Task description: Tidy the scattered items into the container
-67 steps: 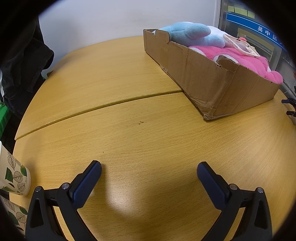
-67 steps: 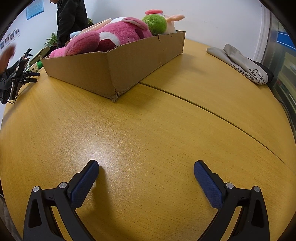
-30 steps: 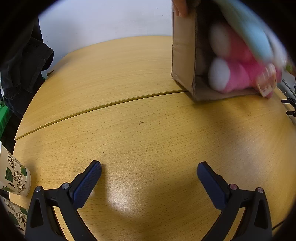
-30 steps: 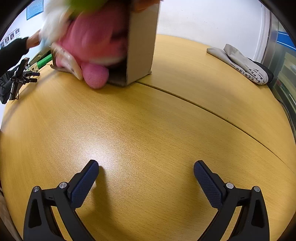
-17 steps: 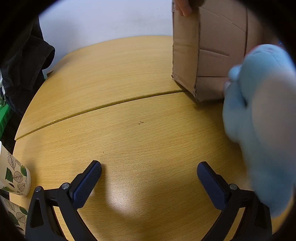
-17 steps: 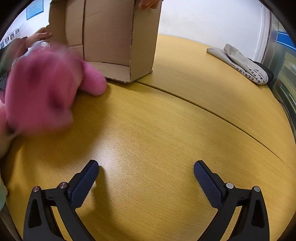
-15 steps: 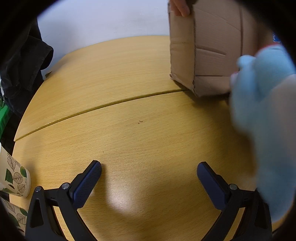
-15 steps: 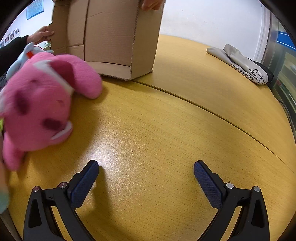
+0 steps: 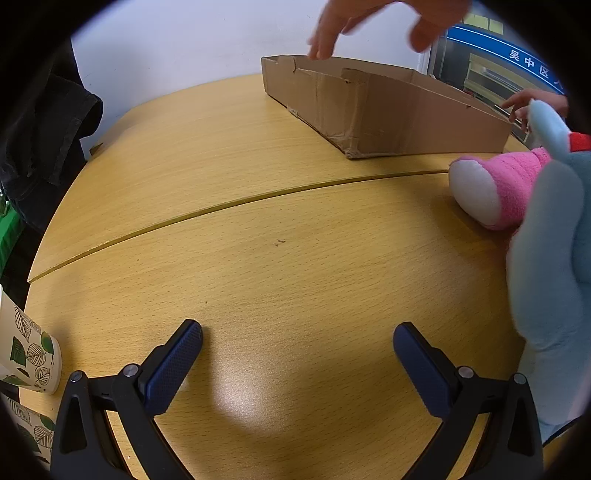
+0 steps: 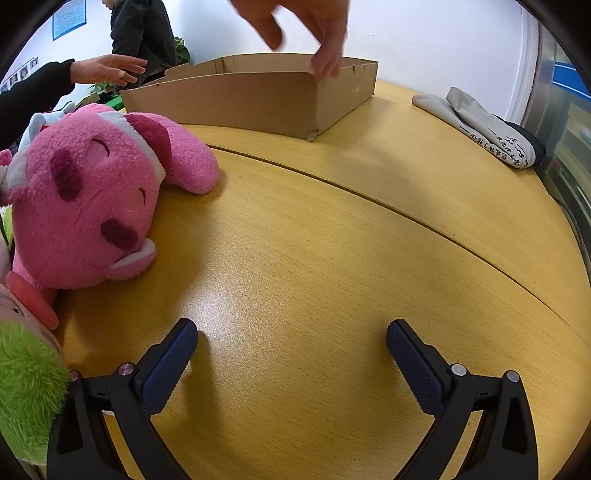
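The cardboard box (image 9: 384, 107) stands flat at the far side of the wooden table; it also shows in the right wrist view (image 10: 255, 96), with a bare hand (image 10: 314, 26) at its rim. A pink plush bear (image 10: 92, 199) lies on the table left of my right gripper (image 10: 291, 347); its foot shows in the left wrist view (image 9: 495, 192). A light blue plush (image 9: 550, 277) lies right of my left gripper (image 9: 297, 349). A green plush (image 10: 29, 391) lies at the lower left of the right wrist view. Both grippers are open and empty above the table.
A leaf-print paper cup (image 9: 26, 354) stands at the left table edge. A grey folded cloth (image 10: 480, 129) lies at the far right. Another person's arm (image 10: 55, 81) reaches in from the left. A dark jacket (image 9: 40, 129) hangs beyond the left edge.
The box was tipped up by hands and the plush toys spilled onto the table. The box now lies flat and empty-looking. Both grippers have stayed still and open.
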Demonstrator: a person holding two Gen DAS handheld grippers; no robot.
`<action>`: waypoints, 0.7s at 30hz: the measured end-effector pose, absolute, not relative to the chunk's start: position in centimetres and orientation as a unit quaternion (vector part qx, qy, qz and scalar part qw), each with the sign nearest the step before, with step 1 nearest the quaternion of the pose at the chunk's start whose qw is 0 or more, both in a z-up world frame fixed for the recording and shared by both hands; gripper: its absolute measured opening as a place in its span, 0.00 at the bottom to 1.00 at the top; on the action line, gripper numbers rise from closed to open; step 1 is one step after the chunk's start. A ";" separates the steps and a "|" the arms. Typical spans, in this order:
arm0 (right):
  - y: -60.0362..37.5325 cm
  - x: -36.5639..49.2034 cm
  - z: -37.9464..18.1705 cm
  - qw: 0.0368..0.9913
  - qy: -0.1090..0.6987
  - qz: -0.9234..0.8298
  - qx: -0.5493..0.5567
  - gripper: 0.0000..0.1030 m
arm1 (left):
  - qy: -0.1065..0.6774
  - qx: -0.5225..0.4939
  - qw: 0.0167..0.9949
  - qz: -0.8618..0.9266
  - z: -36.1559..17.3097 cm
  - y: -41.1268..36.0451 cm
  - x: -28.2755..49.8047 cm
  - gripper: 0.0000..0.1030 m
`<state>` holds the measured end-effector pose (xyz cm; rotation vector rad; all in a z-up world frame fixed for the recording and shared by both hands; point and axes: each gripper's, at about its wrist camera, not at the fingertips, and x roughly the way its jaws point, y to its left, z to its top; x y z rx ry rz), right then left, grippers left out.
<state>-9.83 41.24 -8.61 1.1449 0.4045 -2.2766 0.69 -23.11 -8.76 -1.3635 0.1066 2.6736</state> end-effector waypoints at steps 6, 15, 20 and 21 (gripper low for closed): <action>41.3 -9.9 -8.6 0.277 0.151 -0.848 0.426 1.00 | 0.035 -0.453 0.069 0.888 -8.8 -23.0 0.7 1.00; 41.4 -10.0 -8.7 0.278 0.152 -0.848 0.426 1.00 | 0.036 -0.453 0.070 0.888 -8.8 -23.1 0.7 1.00; 41.5 -9.9 -8.7 0.278 0.152 -0.847 0.426 1.00 | 0.036 -0.453 0.070 0.888 -8.8 -23.2 0.7 1.00; 41.5 -9.9 -8.7 0.278 0.152 -0.847 0.426 1.00 | 0.036 -0.453 0.070 0.888 -8.8 -23.2 0.7 1.00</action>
